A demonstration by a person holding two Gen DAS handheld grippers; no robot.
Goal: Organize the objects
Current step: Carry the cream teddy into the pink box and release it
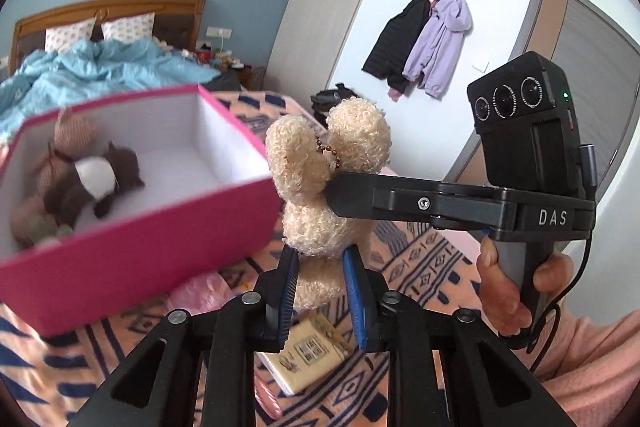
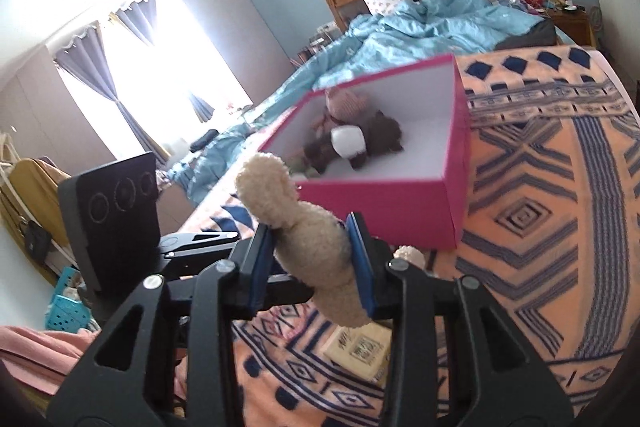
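Orange woven blanket with navy diamond patterns (image 2: pixel 560 187) covers the surface where everything sits, with a rumpled pale-blue quilt (image 1: pixel 100 67) beyond it. On the blanket stands the pink cardboard box with a white interior (image 1: pixel 132 255), already holding a brown-and-white plush toy (image 1: pixel 92 183) and a tan knitted one beside it. Both tools are clamped on one cream curly-fleece teddy with a ball-chain loop (image 1: pixel 316 183): the left gripper (image 1: pixel 320 291) pinches its lower body between blue pads, and the right gripper (image 2: pixel 316 255) squeezes it too; in the left view the right tool's black finger reaches the toy's head from the side. The teddy hangs in the air just beside the box's near corner, not yet over the opening. A small cream packet with printed labels (image 1: pixel 312 351) lies on the blanket below (untouched, likely next). This looks like the carry step; the next move calls for one gripper to let go, the other to swing the teddy over the rim and release
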